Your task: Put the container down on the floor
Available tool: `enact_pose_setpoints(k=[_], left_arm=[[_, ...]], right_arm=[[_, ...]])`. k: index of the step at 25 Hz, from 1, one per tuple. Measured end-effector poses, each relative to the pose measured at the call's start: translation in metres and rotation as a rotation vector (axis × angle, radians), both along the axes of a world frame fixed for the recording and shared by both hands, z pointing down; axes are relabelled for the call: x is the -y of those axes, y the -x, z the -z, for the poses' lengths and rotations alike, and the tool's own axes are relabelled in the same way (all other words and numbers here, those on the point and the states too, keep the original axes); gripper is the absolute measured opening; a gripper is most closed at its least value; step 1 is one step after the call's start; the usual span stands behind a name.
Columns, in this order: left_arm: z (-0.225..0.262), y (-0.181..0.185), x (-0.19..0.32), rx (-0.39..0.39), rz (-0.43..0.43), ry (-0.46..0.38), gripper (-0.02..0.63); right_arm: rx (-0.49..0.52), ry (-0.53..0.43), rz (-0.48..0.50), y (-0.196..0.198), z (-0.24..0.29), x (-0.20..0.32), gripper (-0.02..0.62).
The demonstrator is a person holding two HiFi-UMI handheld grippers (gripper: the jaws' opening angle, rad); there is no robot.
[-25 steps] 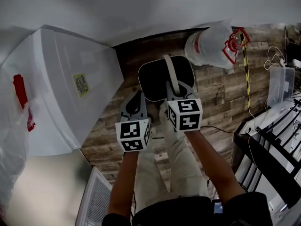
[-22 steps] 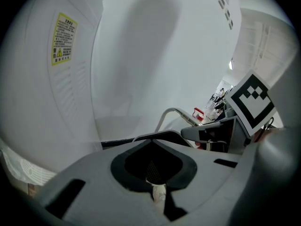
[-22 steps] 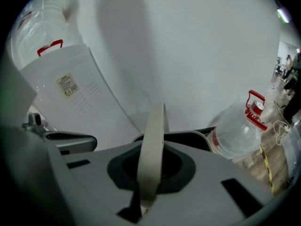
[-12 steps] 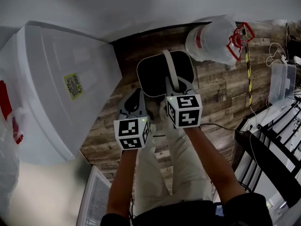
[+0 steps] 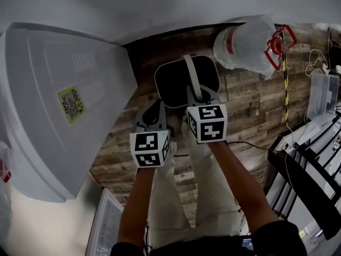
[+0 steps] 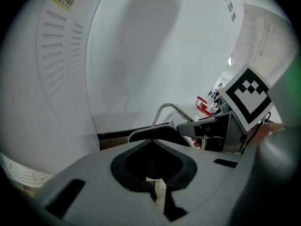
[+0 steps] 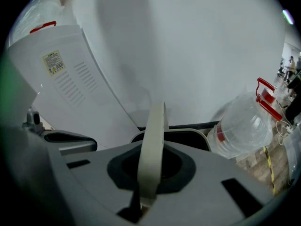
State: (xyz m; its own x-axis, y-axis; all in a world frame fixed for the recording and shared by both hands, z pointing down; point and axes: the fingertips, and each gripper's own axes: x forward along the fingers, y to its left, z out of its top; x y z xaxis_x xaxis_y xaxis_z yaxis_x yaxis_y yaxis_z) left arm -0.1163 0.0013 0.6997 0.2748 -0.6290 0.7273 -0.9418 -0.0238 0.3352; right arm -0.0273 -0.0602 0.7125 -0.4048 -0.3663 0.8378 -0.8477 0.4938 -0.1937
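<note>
Right gripper [image 5: 202, 97] jaws pinch tight on the flat, pale strap handle [image 5: 193, 76] of the black rounded-square container [image 5: 173, 84]; left gripper [image 5: 153, 120] jaws pressed together, empty, above the wood-plank floor [image 5: 250, 111].

Dark, rounded-square container [image 5: 178, 84] with pale rim and pale arched handle [image 5: 193, 78], handle raised upright. Hangs level by that handle, pinched in the right gripper [image 5: 198, 97]. Low over the wood-plank floor [image 5: 250, 111], close to the wall's dark skirting [image 5: 160, 36]; contact with the floor not discernible.
</note>
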Motion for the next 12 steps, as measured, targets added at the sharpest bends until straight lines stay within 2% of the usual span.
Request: enact_pose_setpoints(k=[12], left_arm=[[-0.037, 0.003, 0.005, -0.019, -0.007, 0.037, 0.018]], right_arm=[[-0.020, 0.032, -0.003, 0.008, -0.044, 0.009, 0.031]])
